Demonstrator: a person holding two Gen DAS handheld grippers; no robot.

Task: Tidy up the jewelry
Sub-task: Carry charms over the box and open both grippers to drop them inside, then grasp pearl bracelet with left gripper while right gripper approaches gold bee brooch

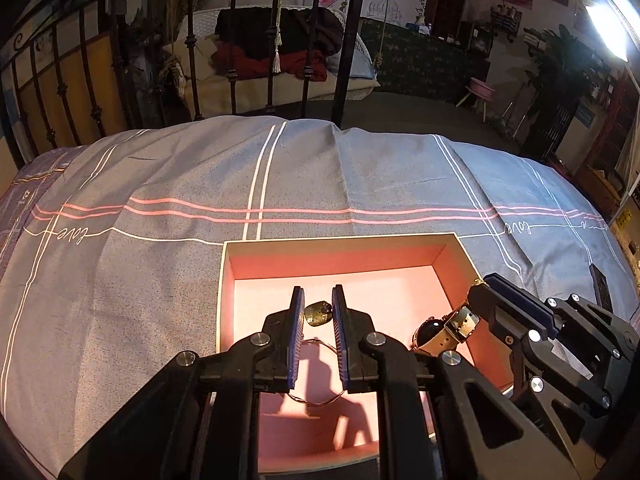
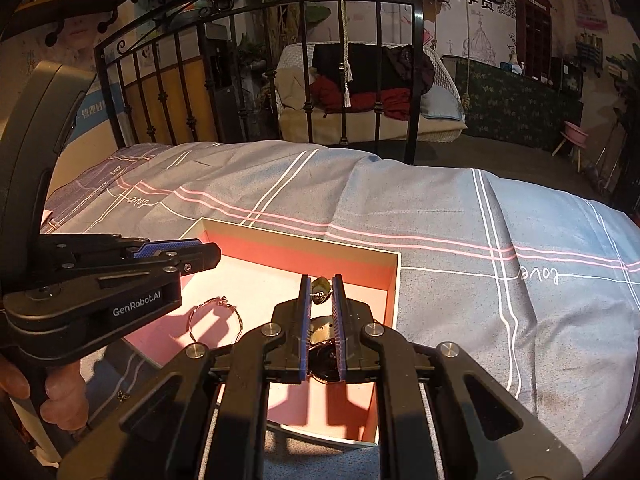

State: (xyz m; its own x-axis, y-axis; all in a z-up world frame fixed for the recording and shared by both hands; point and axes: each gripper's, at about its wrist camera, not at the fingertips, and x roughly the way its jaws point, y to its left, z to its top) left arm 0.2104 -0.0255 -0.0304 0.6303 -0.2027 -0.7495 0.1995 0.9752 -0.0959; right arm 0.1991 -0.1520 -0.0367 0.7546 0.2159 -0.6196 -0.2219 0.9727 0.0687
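Note:
An open box (image 1: 340, 237) with a pink lining lies on the grey bedcover. My left gripper (image 1: 318, 292) hangs over its middle, shut on a dark olive pendant (image 1: 318, 312) that fills the gap between the pads. The pendant's thin chain (image 1: 316, 400) loops below onto the box floor, and shows as a wire loop (image 2: 216, 316) in the right wrist view. My right gripper (image 2: 321, 280) is over the box's right side, shut on the strap end of a watch (image 2: 320, 344). The watch's black dial (image 1: 426, 330) hangs under the fingers. The left gripper (image 2: 208, 256) reaches in from the left.
The bedcover (image 1: 160, 280) is grey with pink and white stripes and spreads wide around the box (image 2: 300, 240). A black iron bed rail (image 1: 344, 60) stands beyond the far edge. A hand (image 2: 60, 400) grips the left gripper's handle.

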